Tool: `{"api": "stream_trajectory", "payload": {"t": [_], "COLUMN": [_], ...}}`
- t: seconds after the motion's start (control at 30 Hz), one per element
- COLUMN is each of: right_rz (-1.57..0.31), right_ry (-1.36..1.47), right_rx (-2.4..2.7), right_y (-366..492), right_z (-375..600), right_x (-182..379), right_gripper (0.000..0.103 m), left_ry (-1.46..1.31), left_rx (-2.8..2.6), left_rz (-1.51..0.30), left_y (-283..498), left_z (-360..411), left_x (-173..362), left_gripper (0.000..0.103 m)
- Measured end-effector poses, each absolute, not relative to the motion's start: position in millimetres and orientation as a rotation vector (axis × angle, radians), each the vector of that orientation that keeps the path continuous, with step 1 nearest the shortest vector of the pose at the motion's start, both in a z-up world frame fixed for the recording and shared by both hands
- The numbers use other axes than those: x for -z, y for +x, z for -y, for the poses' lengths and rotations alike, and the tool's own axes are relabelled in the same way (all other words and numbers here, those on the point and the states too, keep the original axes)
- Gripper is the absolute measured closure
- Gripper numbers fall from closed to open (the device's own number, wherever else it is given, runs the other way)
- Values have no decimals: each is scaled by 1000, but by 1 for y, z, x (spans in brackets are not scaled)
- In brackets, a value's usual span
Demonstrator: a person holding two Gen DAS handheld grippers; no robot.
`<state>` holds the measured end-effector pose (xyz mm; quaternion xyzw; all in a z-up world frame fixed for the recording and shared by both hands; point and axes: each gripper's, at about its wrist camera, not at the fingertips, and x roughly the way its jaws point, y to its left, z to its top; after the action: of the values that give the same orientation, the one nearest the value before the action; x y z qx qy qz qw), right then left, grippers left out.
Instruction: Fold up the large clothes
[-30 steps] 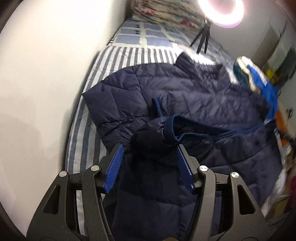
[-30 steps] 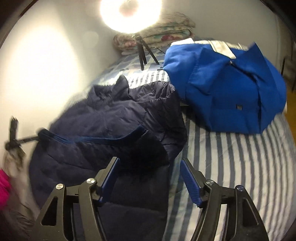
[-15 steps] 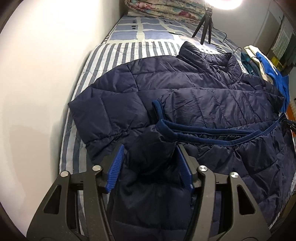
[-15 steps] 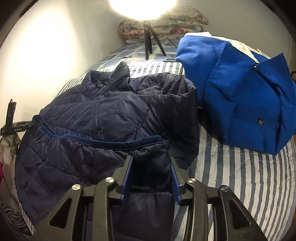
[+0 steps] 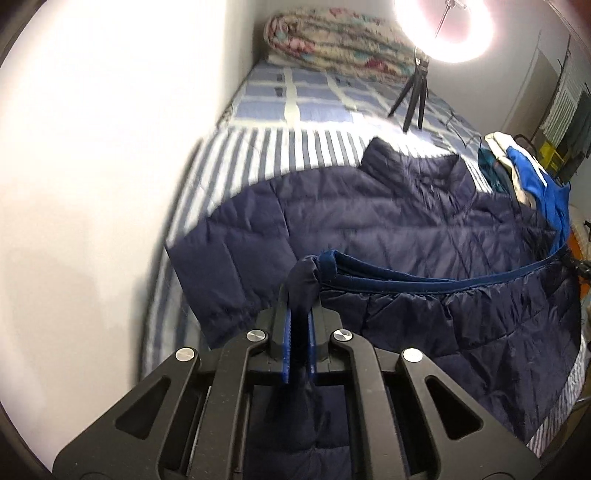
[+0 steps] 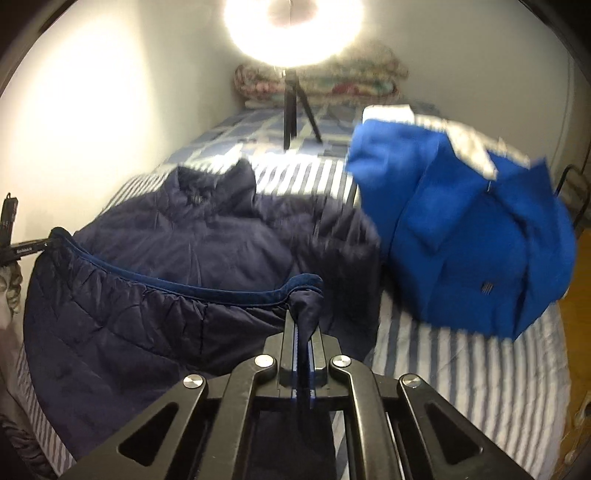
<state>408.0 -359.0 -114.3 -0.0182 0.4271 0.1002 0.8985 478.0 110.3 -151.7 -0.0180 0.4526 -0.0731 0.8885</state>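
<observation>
— What had the left tongs [image 5: 298, 310] got, nearest the camera?

— They were clamped on a bunched corner of the navy jacket [image 5: 369, 229], at the hem, near the bed's wall-side edge. The blue pads pressed the fabric from both sides.

— And the right tongs [image 6: 303, 325]?

— Pinched together on the other hem corner of the same jacket [image 6: 177, 251], toward the bed's open side. Between the two corners the hem band [image 5: 443, 284] ran taut and was raised off the lower half of the jacket.

— Where did the jacket lie?

— Spread across the striped bed [image 5: 258, 162], near the foot, its lower part hanging over the near edge. Its collar [image 6: 221, 184] pointed toward the head of the bed.

— Anything beside it?

— A bright blue garment [image 6: 461, 243] lay heaped just beside the jacket on the open-side edge; whether they touched I could not tell.

— Farther back?

— A small tripod [image 6: 295, 110] stood on the checked part of the bed, with a glaring ring light [image 6: 291, 29] above it, and a folded floral quilt [image 5: 332, 48] lay at the head, against the wall [image 5: 92, 184].
</observation>
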Motion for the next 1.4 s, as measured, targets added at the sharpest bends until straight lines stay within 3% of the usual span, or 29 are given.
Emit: {"api": "stream_trajectory", "payload": {"t": [0.2,0.43,0.97,1.13,1.17,1.2,1.27,1.4], "right_rz": [-821,-796,-847,-867,-876,-875,-850,-803], "right_ry": [-114,-161,-468,-513,-486,-458,-423,-329], "right_rx": [-119,-14,119,138,123,114,99,57], "right_y": [460,536,610,611,610,607,597,564], "right_z": [351,346,308,302,303,304,305,312], "right_x": [86,92,179,190,185,177,162,124], "right_gripper": [103,103,103,101,90,84,75,72], "left_ry": [3,30,127,150,145,134,83,17], "left_rx": [109,45,-82,-114,-133,-141,-139,-67], "left_rz": [-866,-823,-912,-941,-931,-923,-884,-811], "left_y": [526,600,690,693,690,688,678,642], "left_z": [-105,-96,-76,-72,-74,-76,-82,-84], "left_x": [118,109,216,232,227,222,204,154], "left_gripper": [98,98,97,81,68,63,61,61]}}
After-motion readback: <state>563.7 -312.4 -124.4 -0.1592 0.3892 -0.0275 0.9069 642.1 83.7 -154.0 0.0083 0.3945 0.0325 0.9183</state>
